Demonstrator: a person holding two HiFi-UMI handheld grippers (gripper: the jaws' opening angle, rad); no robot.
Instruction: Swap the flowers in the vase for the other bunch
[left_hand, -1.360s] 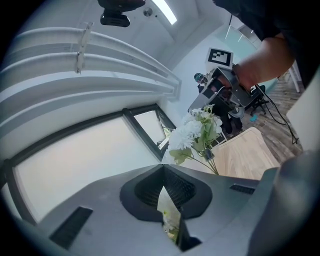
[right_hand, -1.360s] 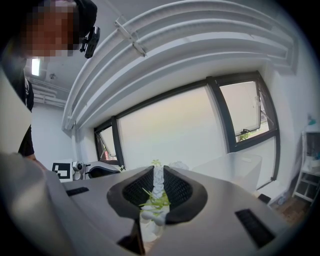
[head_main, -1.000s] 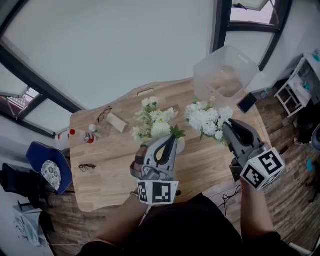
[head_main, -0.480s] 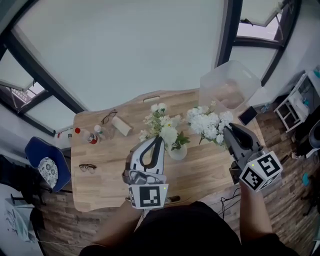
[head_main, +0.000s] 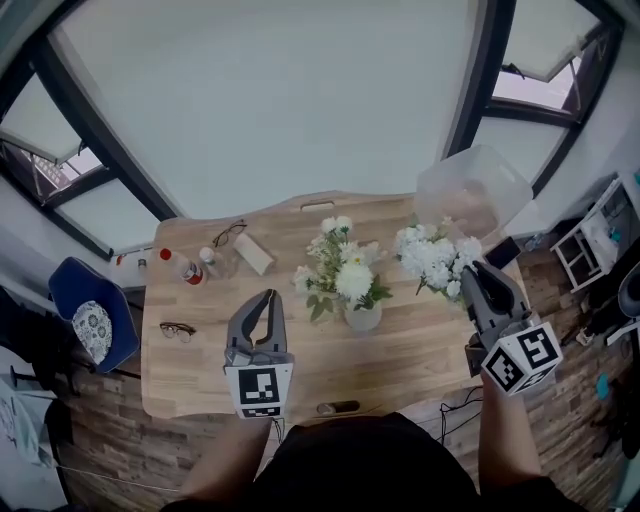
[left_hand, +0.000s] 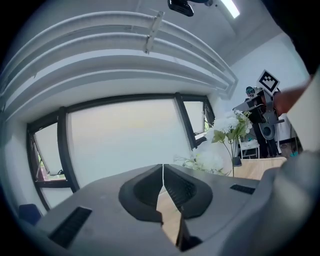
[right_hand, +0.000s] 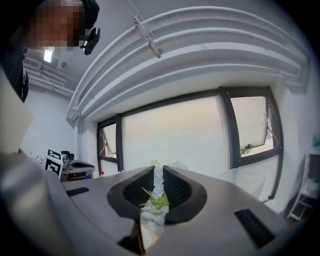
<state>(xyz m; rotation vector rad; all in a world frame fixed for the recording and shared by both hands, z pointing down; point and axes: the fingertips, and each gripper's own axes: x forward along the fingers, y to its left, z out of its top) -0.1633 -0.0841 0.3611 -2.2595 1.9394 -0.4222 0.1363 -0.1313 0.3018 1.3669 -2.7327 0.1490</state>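
A small white vase (head_main: 363, 318) stands mid-table with a bunch of white and green flowers (head_main: 345, 275) in it. My right gripper (head_main: 468, 268) is to the vase's right, above the table's right end. Its jaws are closing on the stems of a second white bunch (head_main: 436, 256), and in the right gripper view those stems and small blossoms (right_hand: 154, 202) fill the gap between the pads. My left gripper (head_main: 268, 297) is left of the vase, apart from it, shut with nothing in it; its tips (left_hand: 162, 167) touch. The vase bunch (left_hand: 225, 127) shows at right in the left gripper view.
On the wooden table (head_main: 200, 380) lie two pairs of glasses (head_main: 178, 331) (head_main: 229, 233), a red-capped bottle (head_main: 180, 268), a pale block (head_main: 255, 252) and a dark object (head_main: 338, 407) at the front edge. A clear plastic bin (head_main: 475, 190) is at back right, a blue chair (head_main: 90, 325) at left.
My left gripper has drawn away from the vase to the left and rolled upright. The right gripper has stayed beside the vase with its white bunch.
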